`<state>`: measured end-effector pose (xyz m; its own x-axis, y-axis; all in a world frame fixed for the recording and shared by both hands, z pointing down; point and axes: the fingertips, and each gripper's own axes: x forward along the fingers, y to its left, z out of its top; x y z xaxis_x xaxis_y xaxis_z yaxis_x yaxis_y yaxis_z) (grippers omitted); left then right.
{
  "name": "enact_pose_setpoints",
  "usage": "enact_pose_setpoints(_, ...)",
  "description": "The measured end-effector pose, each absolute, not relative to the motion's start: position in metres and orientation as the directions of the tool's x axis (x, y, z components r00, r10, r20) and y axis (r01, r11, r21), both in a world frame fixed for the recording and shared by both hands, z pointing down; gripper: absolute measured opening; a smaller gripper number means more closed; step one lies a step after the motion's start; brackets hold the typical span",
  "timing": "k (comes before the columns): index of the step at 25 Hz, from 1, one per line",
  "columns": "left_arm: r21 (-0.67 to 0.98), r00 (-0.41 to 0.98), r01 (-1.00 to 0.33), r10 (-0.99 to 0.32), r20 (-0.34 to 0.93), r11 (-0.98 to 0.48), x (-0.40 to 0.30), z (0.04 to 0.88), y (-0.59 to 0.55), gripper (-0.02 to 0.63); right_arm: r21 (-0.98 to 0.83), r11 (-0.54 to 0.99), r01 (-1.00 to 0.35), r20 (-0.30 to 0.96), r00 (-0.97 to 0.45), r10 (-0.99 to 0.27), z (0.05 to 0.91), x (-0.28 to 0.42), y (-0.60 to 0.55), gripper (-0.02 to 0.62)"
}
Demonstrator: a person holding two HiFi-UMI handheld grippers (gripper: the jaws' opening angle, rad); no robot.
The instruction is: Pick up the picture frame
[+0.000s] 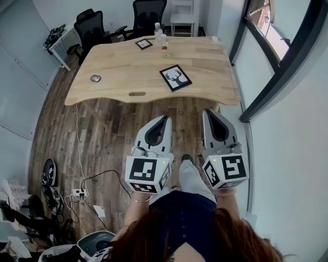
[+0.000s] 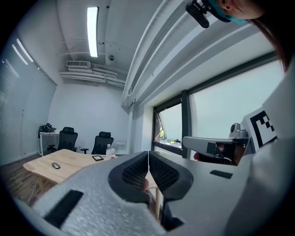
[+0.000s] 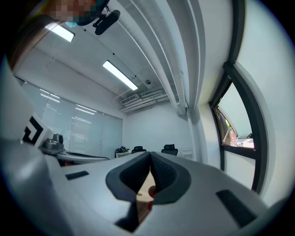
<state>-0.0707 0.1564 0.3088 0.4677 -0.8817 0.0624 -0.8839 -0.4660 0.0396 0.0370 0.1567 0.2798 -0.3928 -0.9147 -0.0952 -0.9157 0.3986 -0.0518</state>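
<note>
A black picture frame [image 1: 175, 77] with a deer print lies flat on the wooden table [image 1: 118, 82], right of its middle. A second, smaller frame [image 1: 144, 44] lies near the far edge, also in the left gripper view [image 2: 97, 157]. Both grippers hang over the floor in front of the table, well short of it. My left gripper [image 1: 166, 117] is shut with nothing in it, jaw tips together [image 2: 148, 153]. My right gripper [image 1: 207, 111] is shut and empty as well [image 3: 150, 154].
A water bottle [image 1: 163, 45] stands near the far edge, a computer mouse [image 1: 95, 78] lies at the table's left. Office chairs [image 1: 147, 15] stand behind the table. Cables and a power strip [image 1: 79, 194] lie on the floor at left. A window wall [image 1: 266, 66] runs along the right.
</note>
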Motion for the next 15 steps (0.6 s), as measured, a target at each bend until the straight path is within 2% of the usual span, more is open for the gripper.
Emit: enact_pose_setpoints(15, 0.032, 0.463, -0.886, -0.883, 0.073, -0.462, -0.055, 0.311, 0.102, 0.029, -0.051, 0.411, -0.91, -0.072, -0.407, -0.911, 0.283, 0.046, 0.102, 0.025)
